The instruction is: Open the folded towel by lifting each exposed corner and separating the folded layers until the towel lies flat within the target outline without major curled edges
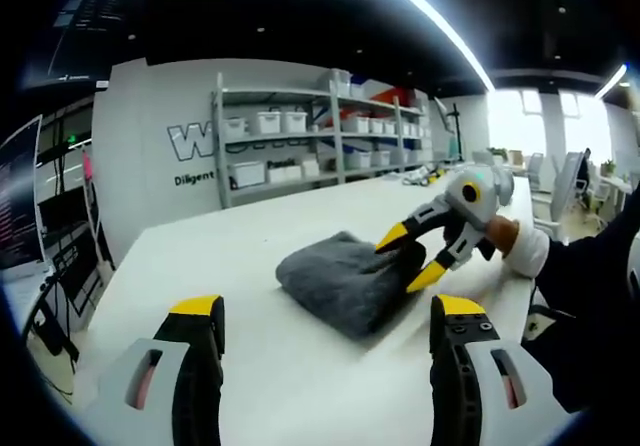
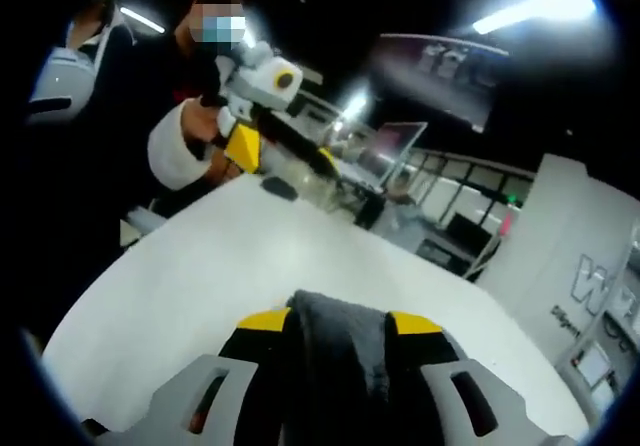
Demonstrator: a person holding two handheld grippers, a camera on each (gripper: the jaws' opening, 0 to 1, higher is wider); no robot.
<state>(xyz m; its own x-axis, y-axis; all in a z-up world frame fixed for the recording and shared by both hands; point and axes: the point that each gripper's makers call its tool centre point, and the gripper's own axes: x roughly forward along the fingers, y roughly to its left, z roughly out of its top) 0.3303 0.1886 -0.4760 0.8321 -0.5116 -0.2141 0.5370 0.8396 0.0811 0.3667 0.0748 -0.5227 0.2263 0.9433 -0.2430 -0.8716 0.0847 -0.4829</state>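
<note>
A grey folded towel (image 1: 340,284) lies on the white table (image 1: 200,256). In the left gripper view, my left gripper (image 1: 325,311) hovers short of the towel, open with nothing between its yellow-tipped fingers (image 1: 196,308). My right gripper (image 1: 410,258) reaches in from the right, its yellow tips above and below the towel's right edge. In the right gripper view, the towel (image 2: 337,351) fills the gap between the jaws of my right gripper (image 2: 340,322), which is shut on that thick fold. Across the table my left gripper (image 2: 285,154) is held up by a hand with a white cuff (image 2: 172,148).
Metal shelves with white bins (image 1: 300,131) stand against the wall behind the table's far end. Desks with monitors (image 2: 400,181) lie beyond the table edge in the right gripper view. The person's dark sleeve (image 1: 585,296) is at the right. Bare tabletop (image 2: 200,266) surrounds the towel.
</note>
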